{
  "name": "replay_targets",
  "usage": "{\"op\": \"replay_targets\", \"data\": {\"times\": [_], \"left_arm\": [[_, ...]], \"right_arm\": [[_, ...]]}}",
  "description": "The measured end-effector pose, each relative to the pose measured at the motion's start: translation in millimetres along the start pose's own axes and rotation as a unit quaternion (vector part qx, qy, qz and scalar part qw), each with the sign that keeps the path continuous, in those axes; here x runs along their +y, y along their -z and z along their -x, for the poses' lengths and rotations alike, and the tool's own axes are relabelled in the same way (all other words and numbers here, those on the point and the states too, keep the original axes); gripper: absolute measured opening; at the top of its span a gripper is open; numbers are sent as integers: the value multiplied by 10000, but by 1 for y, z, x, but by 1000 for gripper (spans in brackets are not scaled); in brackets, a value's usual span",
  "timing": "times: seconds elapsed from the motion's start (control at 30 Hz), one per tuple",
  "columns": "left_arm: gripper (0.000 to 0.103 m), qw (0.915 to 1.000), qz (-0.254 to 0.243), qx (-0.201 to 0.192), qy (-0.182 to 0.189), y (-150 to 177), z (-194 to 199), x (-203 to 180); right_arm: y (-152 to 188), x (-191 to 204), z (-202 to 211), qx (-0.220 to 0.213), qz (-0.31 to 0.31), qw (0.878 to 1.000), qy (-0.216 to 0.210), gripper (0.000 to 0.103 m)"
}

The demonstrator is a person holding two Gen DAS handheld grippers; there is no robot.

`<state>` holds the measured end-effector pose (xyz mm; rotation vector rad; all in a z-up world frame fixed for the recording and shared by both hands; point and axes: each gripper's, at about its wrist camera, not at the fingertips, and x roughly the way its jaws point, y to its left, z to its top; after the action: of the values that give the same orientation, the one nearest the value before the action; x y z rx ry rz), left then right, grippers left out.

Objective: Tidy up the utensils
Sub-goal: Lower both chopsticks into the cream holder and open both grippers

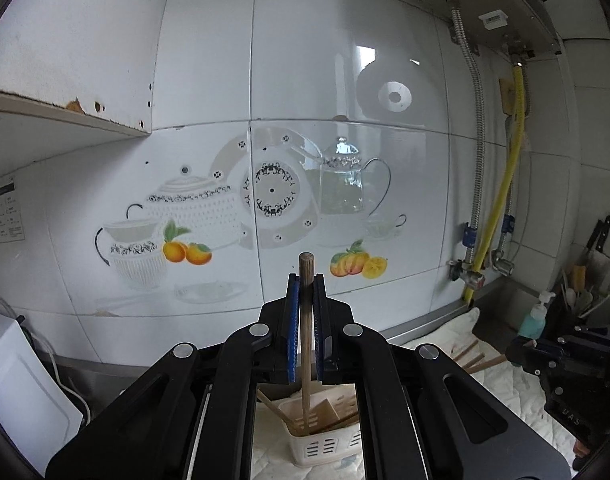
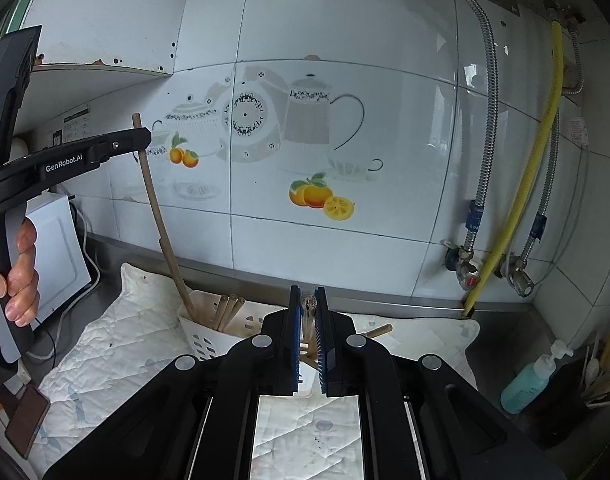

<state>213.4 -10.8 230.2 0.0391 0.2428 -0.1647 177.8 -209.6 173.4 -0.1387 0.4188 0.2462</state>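
Left gripper [image 1: 306, 280] clamps wooden stick [image 1: 305, 332], lower end in caddy [image 1: 321, 446]; right gripper [image 2: 308, 294] grips spoon [image 2: 308, 312].

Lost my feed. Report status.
Left gripper shut on wooden stick, lower end in white caddy. Right gripper shut on metal utensil. Nothing blocking.

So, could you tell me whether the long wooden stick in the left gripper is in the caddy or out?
In: the wooden stick, clamped by the left gripper, has its lower end inside the white caddy.
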Motion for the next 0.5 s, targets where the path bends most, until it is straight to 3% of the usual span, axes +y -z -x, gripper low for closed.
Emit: {"op": "replay_targets", "data": {"times": [0.43, 0.5], "left_arm": [[7, 9981, 139, 601, 83, 33, -35, 9], [10, 9978, 177, 630, 100, 35, -35, 10]], "right_arm": [[10, -5, -28, 225, -213, 9995, -50, 7], [9, -5, -26, 164, -184, 9997, 4, 12]]}}
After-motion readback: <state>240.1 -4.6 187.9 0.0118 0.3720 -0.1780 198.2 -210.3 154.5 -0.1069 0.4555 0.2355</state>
